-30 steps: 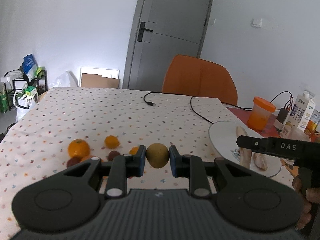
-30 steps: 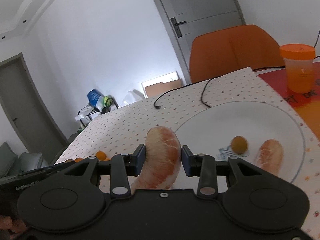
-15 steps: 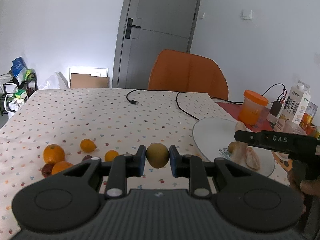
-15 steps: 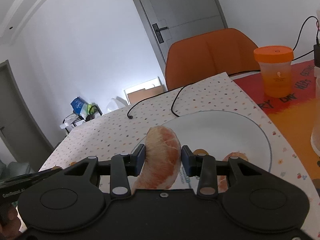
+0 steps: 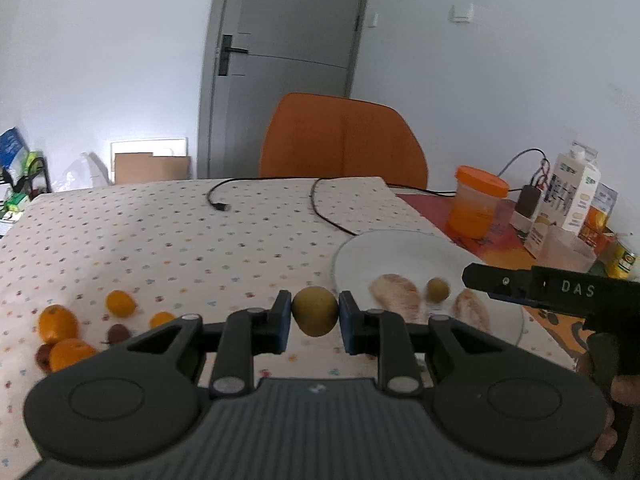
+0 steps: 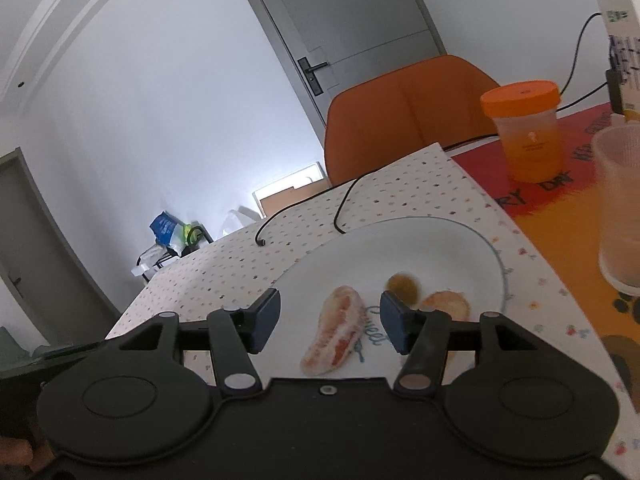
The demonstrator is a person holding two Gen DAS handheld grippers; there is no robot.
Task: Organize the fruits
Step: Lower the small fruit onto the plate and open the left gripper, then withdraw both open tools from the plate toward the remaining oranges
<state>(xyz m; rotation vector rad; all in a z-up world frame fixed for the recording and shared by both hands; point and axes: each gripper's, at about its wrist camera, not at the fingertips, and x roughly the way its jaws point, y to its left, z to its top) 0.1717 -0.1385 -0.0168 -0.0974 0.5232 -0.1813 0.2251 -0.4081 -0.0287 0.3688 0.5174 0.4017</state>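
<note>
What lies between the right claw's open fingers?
In the right wrist view, a peeled pomelo segment lies on the white plate between the right claw fingers, untouched.

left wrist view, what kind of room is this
Probably a home dining room: a table under a dotted tablecloth, an orange chair pushed up to it, and a milk carton beside an orange-lidded jar.

Both tongs are showing matte black bodies with round side discs, silver pivot screws and blue finger pads: the left tongs (image 5: 314,326), with a ribbed grey top, and the right tongs (image 6: 329,322). White "DAS" lettering is marking the right one's side.
</note>
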